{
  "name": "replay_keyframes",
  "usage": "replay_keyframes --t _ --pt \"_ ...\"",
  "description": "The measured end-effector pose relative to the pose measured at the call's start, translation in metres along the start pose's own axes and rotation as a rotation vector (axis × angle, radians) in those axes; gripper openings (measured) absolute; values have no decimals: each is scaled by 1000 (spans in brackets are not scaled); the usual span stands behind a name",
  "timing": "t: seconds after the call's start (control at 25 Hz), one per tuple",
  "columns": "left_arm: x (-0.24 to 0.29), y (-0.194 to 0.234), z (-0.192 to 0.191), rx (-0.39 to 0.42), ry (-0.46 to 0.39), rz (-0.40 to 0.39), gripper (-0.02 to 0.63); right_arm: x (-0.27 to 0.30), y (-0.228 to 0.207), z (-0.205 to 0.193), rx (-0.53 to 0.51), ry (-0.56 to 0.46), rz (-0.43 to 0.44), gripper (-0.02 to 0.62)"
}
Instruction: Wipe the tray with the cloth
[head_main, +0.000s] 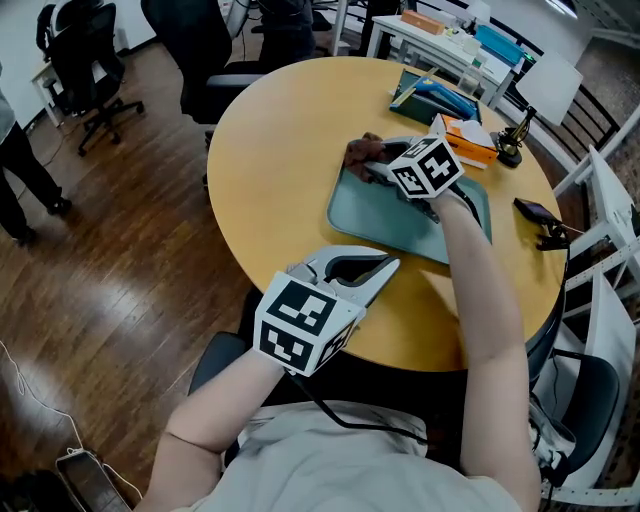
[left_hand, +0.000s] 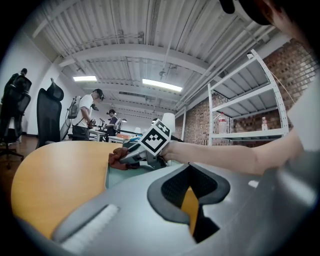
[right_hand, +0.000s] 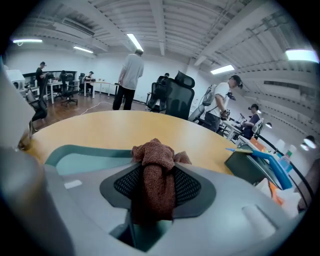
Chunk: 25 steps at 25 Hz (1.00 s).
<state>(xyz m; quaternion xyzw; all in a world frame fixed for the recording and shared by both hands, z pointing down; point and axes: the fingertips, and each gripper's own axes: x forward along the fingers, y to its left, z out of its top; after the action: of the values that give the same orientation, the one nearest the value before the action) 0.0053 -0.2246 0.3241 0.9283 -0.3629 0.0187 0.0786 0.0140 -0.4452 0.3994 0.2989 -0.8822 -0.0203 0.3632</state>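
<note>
A teal tray (head_main: 380, 222) lies on the round wooden table (head_main: 280, 150). My right gripper (head_main: 372, 166) reaches over the tray's far left corner and is shut on a brown cloth (head_main: 362, 150). In the right gripper view the cloth (right_hand: 156, 152) bulges up between the pads of the right gripper (right_hand: 155, 175), above the tray (right_hand: 85, 157). My left gripper (head_main: 385, 268) hovers near the table's front edge, short of the tray, shut with nothing in it. The left gripper view looks past the left gripper (left_hand: 190, 170) to the right gripper (left_hand: 124, 159), the cloth (left_hand: 117, 156) and the tray (left_hand: 116, 176).
Behind the tray lie a dark folder with a blue item (head_main: 435, 95), an orange box (head_main: 468, 142) and a small dark stand (head_main: 512, 142). A black object (head_main: 540, 215) sits at the table's right edge. Office chairs (head_main: 90, 55) and a person (head_main: 20, 170) are on the floor at left.
</note>
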Motion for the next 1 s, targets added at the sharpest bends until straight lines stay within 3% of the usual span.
replay_keyframes --t 0.36,0.72,1.0 --pt "1 -6 4 2 -5 -5 2 -15 -10 -16 -2 32 -51 167" --pt "9 -19 8 1 -11 -34 2 -84 -46 -90 104 96 -147 167" --pt "16 -31 11 16 -5 -55 2 -136 -75 -141 225 86 -230 167"
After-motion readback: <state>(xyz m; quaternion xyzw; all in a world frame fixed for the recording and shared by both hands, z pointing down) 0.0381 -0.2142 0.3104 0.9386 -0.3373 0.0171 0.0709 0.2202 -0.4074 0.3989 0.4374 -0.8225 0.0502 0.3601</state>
